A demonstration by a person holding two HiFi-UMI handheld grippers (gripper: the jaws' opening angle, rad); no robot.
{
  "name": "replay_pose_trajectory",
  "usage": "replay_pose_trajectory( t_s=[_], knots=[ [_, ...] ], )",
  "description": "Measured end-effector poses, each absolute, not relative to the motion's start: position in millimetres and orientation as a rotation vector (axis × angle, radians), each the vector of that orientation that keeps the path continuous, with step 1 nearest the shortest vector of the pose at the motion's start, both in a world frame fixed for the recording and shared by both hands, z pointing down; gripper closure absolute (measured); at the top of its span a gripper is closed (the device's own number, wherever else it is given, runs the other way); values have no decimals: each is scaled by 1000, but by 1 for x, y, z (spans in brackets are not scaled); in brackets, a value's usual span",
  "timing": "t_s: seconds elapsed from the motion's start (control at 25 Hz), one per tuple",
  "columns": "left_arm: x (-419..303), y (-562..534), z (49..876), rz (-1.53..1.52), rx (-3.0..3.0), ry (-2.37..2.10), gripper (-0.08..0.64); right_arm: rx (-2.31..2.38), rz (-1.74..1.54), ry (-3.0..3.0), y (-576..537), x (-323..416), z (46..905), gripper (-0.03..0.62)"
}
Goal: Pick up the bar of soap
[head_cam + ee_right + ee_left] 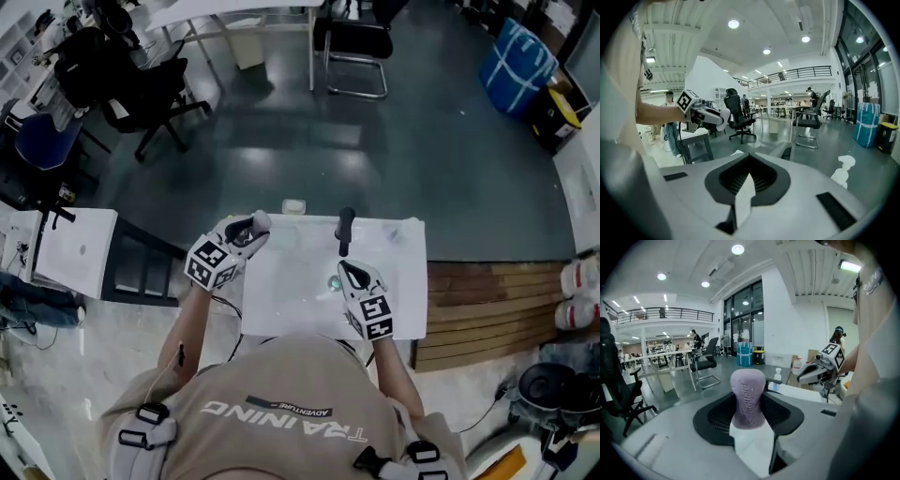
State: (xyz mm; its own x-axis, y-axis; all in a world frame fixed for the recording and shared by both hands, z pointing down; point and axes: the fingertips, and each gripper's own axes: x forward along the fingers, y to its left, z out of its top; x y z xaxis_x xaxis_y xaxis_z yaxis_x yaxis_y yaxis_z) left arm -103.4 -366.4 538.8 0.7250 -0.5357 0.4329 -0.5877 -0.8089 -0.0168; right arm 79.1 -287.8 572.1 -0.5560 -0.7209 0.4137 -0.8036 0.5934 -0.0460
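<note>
Soap: the lilac bar of soap [747, 397] stands on end between the jaws of the left tool [242, 234]. It is clamped by its lower part, and its rounded end pokes out past the jaw tips.
Left tool: closed on the bar, one jaw pressing each broad face.
Right tool: the right tool [746, 183] has its jaws drawn together with nothing between them.
Nearest risk: the hold looks short, on one end of a smooth bar. A harder squeeze could squirt the bar out forward, and a slacker one could let it pivot or slide down.
Where it would fall: the left tool sits over the far left corner of the white bench [403, 309]. A dropped bar could land on the bench, or go over the left edge to the grey floor [422, 141].
No backup: the right tool is well apart from the bar, so it looks unable to catch a slip.
Farther risk: a wide swing to the right could bring the bar toward the black tap [345, 230] or the pump bottle [777, 375] beyond it.
Left arm pose: the forearm reaches forward and to the left. The marker cube is on the near side, and the tool points far and a little right.
Right arm pose: the forearm runs straight forward over the right half of the bench. The tool points far, with its tips just near of the tap.
Height: the bar seems clear of the bench top, though how high I cannot tell.
</note>
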Motion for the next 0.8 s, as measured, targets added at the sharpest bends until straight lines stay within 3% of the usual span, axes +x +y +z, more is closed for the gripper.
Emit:
replay_pose_trajectory(
  t_s=[0.8],
  knots=[
    [-108, -348, 426, 132, 2858, -1138, 380, 1224, 57, -2637, -316, 65, 450, 589]
  ],
)
